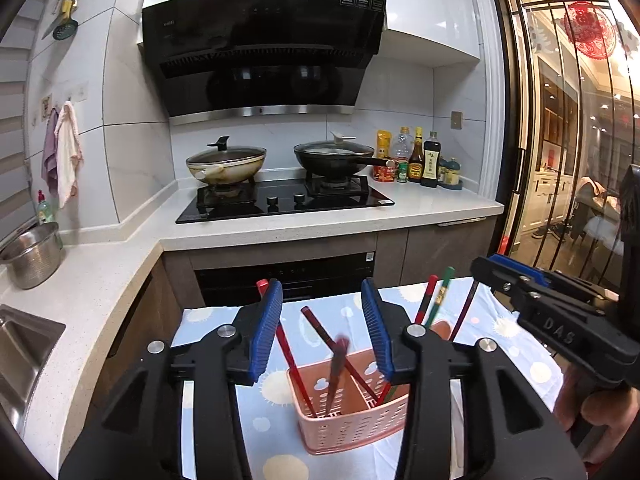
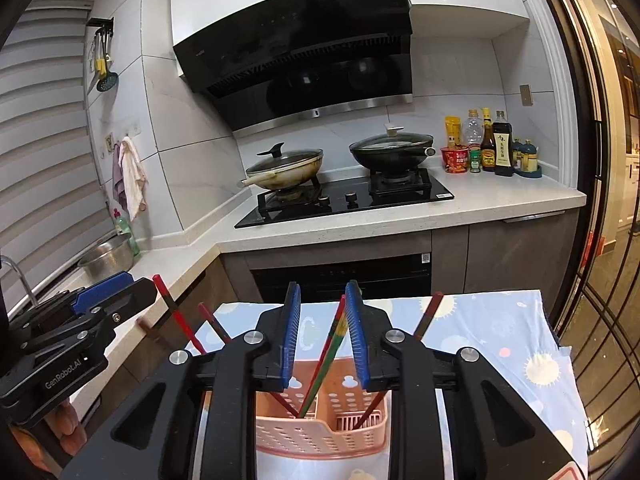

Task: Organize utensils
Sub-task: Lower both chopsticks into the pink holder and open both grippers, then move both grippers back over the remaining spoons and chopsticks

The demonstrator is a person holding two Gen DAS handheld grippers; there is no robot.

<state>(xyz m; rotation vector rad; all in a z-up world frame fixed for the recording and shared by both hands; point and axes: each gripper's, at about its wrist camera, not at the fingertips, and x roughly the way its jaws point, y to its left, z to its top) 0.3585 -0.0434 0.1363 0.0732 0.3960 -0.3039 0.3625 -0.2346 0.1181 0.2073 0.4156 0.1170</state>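
Note:
A pink perforated utensil basket (image 1: 352, 412) stands on a table with a blue patterned cloth (image 1: 224, 364); it also shows in the right wrist view (image 2: 320, 420). Several red and green chopsticks (image 1: 320, 332) lean upright in its compartments. One dark chopstick (image 1: 338, 364) in the middle is blurred. My left gripper (image 1: 322, 328) is open above the basket and holds nothing. My right gripper (image 2: 322, 334) is open above the basket; a red-and-green chopstick pair (image 2: 332, 344) stands between its fingers, touching neither. The right gripper also shows in the left wrist view (image 1: 520, 280).
A white L-shaped counter (image 1: 280, 228) carries a black gas hob (image 1: 280, 200) with two lidded pans, and sauce bottles (image 1: 424, 160) at the right. A steel colander (image 1: 32, 256) and sink (image 1: 24, 344) lie at the left. A glass door (image 1: 560, 120) stands to the right.

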